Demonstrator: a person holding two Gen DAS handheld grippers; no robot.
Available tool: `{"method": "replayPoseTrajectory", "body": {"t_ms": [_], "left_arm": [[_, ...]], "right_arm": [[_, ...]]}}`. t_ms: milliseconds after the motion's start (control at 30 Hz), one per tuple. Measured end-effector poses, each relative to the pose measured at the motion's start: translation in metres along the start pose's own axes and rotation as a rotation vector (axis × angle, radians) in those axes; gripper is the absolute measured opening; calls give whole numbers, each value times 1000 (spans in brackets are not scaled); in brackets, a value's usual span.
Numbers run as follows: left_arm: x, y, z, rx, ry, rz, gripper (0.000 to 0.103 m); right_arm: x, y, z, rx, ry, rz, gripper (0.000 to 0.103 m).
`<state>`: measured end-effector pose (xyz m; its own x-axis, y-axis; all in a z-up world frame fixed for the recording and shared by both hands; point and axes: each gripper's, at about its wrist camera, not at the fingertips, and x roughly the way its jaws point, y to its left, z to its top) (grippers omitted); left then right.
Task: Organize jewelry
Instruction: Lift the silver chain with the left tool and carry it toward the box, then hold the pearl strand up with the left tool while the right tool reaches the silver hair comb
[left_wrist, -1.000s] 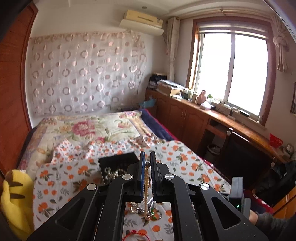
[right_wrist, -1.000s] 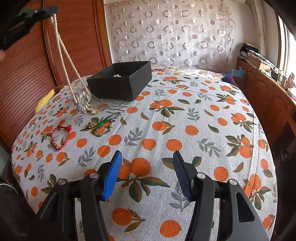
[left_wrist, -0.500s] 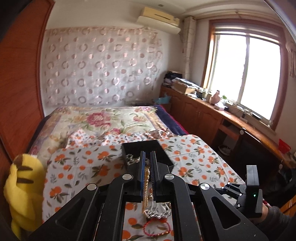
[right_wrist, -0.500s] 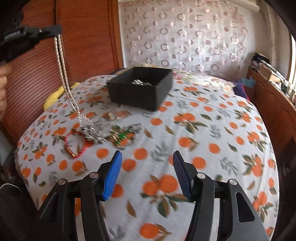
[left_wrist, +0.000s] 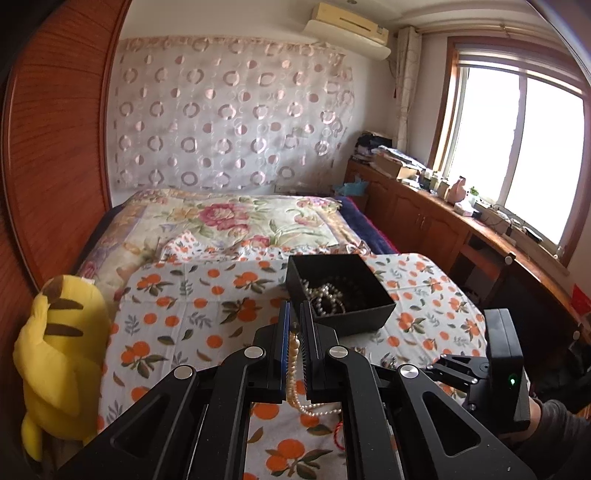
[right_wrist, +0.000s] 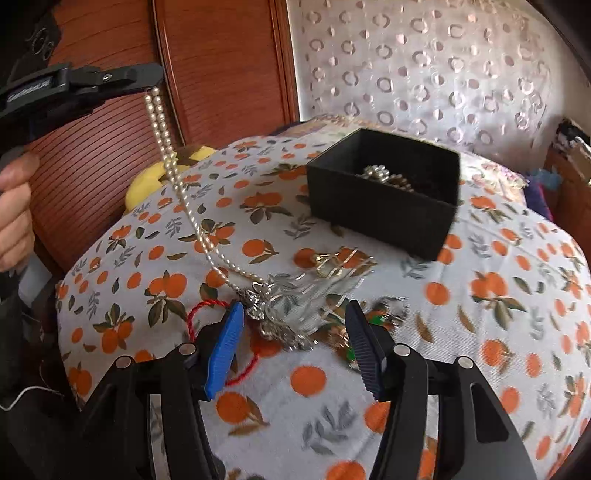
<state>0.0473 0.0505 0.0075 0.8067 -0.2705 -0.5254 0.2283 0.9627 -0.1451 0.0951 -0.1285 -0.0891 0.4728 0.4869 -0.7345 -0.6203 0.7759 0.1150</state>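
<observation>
My left gripper (left_wrist: 293, 314) is shut on a pearl necklace (left_wrist: 293, 354) that passes between its pads. In the right wrist view the left gripper (right_wrist: 147, 79) is held high at the upper left. From it the pearl necklace (right_wrist: 164, 147) slopes down to a silver pendant cluster (right_wrist: 266, 299) lying on the cloth. My right gripper (right_wrist: 293, 310) is open, low over that cluster, with one finger on each side of it and no contact. A black box (right_wrist: 380, 218) holding pearl pieces (left_wrist: 325, 295) stands beyond. A red cord bracelet (right_wrist: 199, 314) lies by the blue pad.
An orange-print cloth (right_wrist: 480, 295) covers the rounded surface. Gold (right_wrist: 328, 262) and green (right_wrist: 376, 319) pieces lie near the cluster. A yellow plush toy (left_wrist: 62, 332) sits at the left edge by the wooden wardrobe (right_wrist: 221, 74). A quilted bed (left_wrist: 240, 218) lies behind, with cabinets (left_wrist: 424, 221) to the right.
The left gripper has come down and nearer the box with the necklace, so the pendant end now rests on the cloth. The right gripper has moved forward to the jewelry pile.
</observation>
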Motion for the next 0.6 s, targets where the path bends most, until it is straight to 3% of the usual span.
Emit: {"method": "replayPoseTrajectory", "body": {"t_ms": [400,600], "left_arm": [[11,9,-15,-20,34,2,5],[12,9,-16,-21,37,2,5]], "right_arm": [[28,1,13,3,55,10,81],[38,8,17,-27,74,-33,83]]}}
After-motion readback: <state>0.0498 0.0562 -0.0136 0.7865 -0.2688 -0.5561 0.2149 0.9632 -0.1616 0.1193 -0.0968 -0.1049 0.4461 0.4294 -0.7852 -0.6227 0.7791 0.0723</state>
